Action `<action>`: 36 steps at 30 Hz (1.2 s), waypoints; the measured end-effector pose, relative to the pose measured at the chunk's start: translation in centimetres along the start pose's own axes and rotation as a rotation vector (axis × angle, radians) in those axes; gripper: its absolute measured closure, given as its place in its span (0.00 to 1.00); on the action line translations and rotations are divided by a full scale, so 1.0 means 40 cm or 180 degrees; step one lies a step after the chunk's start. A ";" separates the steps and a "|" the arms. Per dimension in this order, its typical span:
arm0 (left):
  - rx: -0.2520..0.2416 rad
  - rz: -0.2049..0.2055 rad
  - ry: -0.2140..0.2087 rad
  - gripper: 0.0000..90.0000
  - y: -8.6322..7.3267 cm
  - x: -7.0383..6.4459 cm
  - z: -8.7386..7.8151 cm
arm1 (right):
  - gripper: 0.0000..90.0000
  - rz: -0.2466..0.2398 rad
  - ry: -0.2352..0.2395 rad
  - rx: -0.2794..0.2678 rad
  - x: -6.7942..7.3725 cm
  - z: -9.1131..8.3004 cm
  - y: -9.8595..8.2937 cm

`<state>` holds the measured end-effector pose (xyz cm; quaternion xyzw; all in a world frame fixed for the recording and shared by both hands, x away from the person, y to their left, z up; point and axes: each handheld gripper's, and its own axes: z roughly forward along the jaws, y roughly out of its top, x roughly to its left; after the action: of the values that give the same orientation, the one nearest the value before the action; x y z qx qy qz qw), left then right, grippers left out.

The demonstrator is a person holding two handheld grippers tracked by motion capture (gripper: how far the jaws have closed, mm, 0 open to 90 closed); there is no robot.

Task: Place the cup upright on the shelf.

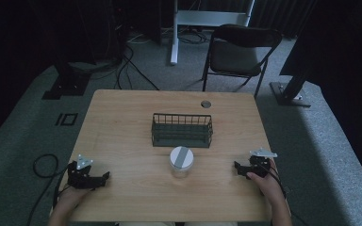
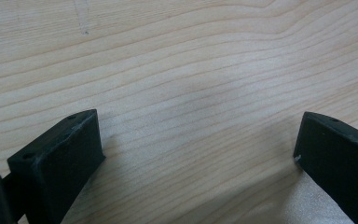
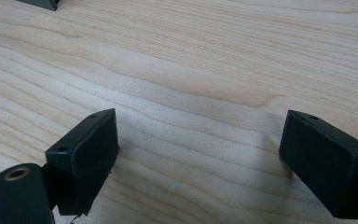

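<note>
A clear jar (image 1: 181,162) with a white lid crossed by a grey stripe stands upright on the wooden table (image 1: 122,136), near the middle of its near half and apart from both grippers. Just behind it, a little farther from the person, sits a dark wire basket (image 1: 182,130), long side facing the jar; the two look close but not touching, though the dim high view makes the gap hard to judge. A small round grommet (image 1: 206,104) is set into the tabletop near the far edge, behind the basket. The left gripper (image 1: 104,177) rests low at the near left of the table, held in the person's left hand (image 1: 70,197), its jaws pointing toward the middle; in the left gripper view (image 2: 199,140) the two black jaws stand wide apart with nothing but bare wood grain between them. The right gripper (image 1: 237,167) lies at the near right, held in the right hand (image 1: 266,181), jaws aimed inward toward the jar; the right gripper view (image 3: 199,142) likewise shows its jaws spread wide over bare wood (a dark corner at the top left edge may be the basket's base). Beyond the table, a dark folding chair (image 1: 240,52) stands on the grey carpet.
</note>
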<state>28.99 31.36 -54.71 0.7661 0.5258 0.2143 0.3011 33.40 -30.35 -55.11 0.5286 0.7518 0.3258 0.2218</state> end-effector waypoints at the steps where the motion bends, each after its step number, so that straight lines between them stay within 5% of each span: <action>1: 0.0000 0.0000 0.0000 0.01 0.000 0.000 0.000 | 0.13 0.0000 0.0000 0.0000 0.000 0.000 0.000; 22: 0.0002 0.0006 -0.0004 0.01 0.000 0.000 0.000 | 0.12 0.0003 -0.0024 -0.0001 0.002 -0.001 -0.001; 36: 0.0000 0.0020 -0.0018 0.01 0.000 0.001 0.000 | 0.15 0.0008 0.0097 -0.0113 0.032 0.004 0.011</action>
<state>29.00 31.40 -54.71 0.7684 0.5226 0.2130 0.3019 33.37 -29.00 -54.90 0.5205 0.7486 0.3473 0.2193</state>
